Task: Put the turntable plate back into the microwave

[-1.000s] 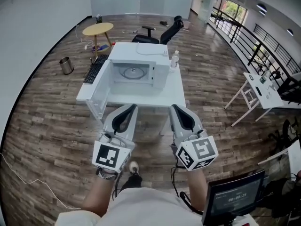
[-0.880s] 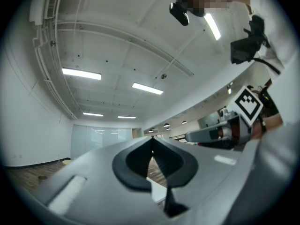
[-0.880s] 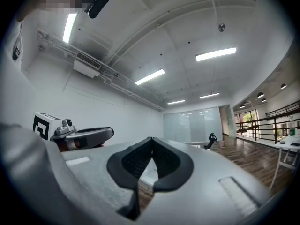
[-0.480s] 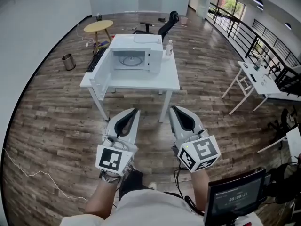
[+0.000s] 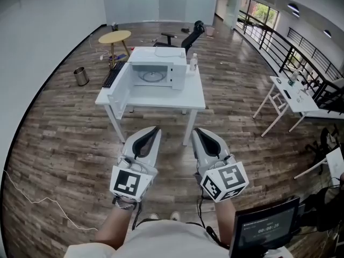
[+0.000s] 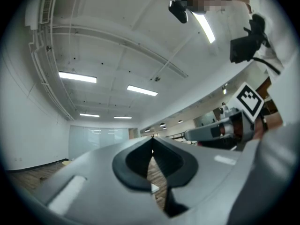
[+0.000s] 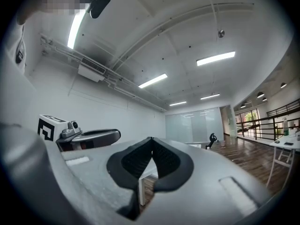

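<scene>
Floor (image 5: 54, 133) of dark wood planks with a soft sheen. A table (image 5: 161, 98) with a smooth white matt top carries a microwave (image 5: 161, 55) in smooth white casing. The plate (image 5: 153, 76) inside it looks like clear glass. The left gripper (image 5: 156, 128) and right gripper (image 5: 196, 129) have smooth, matt grey plastic shells. Their pads (image 7: 133, 161) are black, finely ribbed and rubbery-looking. A stool (image 5: 114, 36) has a pale wood top. A bin (image 5: 81, 76) is shiny metal.

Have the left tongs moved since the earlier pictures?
Yes. The left tongs have drawn back from the white table; bare floor now separates them.
</scene>
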